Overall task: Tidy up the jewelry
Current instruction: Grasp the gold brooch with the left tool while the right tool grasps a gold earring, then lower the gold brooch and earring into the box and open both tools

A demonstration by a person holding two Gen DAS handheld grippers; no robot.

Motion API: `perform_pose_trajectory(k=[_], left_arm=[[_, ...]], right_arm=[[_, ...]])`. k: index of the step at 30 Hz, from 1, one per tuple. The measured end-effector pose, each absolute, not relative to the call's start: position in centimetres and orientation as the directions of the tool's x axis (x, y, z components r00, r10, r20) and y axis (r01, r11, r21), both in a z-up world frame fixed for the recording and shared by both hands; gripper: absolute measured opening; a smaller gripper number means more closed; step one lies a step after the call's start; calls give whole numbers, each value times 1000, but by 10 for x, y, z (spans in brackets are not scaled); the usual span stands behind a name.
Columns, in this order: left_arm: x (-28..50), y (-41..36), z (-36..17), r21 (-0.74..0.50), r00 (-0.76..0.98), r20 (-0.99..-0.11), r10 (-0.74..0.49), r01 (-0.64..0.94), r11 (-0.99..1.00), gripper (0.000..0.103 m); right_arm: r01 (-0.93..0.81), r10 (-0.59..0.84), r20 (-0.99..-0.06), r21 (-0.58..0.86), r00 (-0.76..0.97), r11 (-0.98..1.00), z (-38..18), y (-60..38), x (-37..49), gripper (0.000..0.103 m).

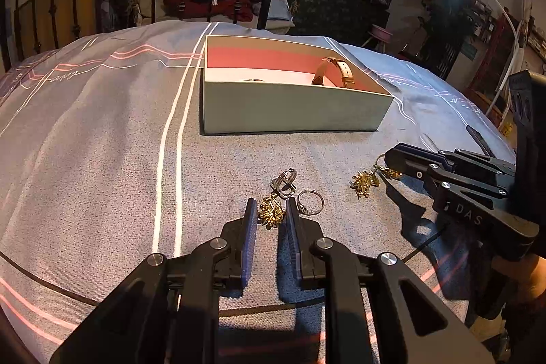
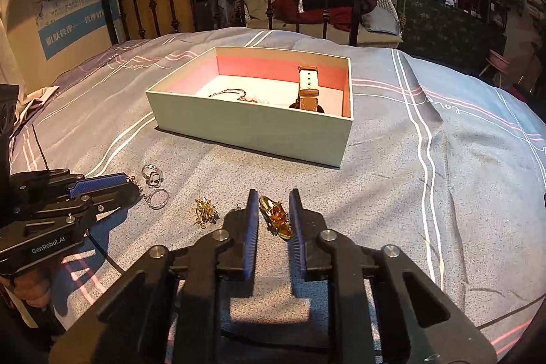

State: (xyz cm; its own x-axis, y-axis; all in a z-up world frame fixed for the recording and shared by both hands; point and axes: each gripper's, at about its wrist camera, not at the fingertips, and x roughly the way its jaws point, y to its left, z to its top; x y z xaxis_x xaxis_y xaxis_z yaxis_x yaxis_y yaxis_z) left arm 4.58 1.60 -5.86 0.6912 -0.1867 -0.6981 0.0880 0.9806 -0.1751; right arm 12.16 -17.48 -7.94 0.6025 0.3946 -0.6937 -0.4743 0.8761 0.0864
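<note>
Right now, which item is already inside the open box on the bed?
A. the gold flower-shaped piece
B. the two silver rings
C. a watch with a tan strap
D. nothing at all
C: the watch stands inside the box, while the gold pieces and rings lie on the bedcover outside it.

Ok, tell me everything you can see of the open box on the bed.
The shallow rectangular pale-green cardboard box sits lidless and flat on the grey striped bedspread, beyond the loose jewelry. Its inner walls look pink, the floor white. Inside, a tan leather-strap watch stands on edge near the right end, and a thin silvery chain lies left of it. Neither pair of tongs touches the box.
</note>
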Motion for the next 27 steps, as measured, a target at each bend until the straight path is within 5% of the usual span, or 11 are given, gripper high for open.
perform_pose_trajectory(k=[11,27], left_arm=[[46,14,-57,-162,693,-699,-177,87,983,17],[55,10,-25,-165,741,-645,-187,104,981,17]], right_arm=[[-412,476,-610,255,633,875,-68,-206,110,12],[-425,477,-589,237,652,873,-54,-204,103,12]])
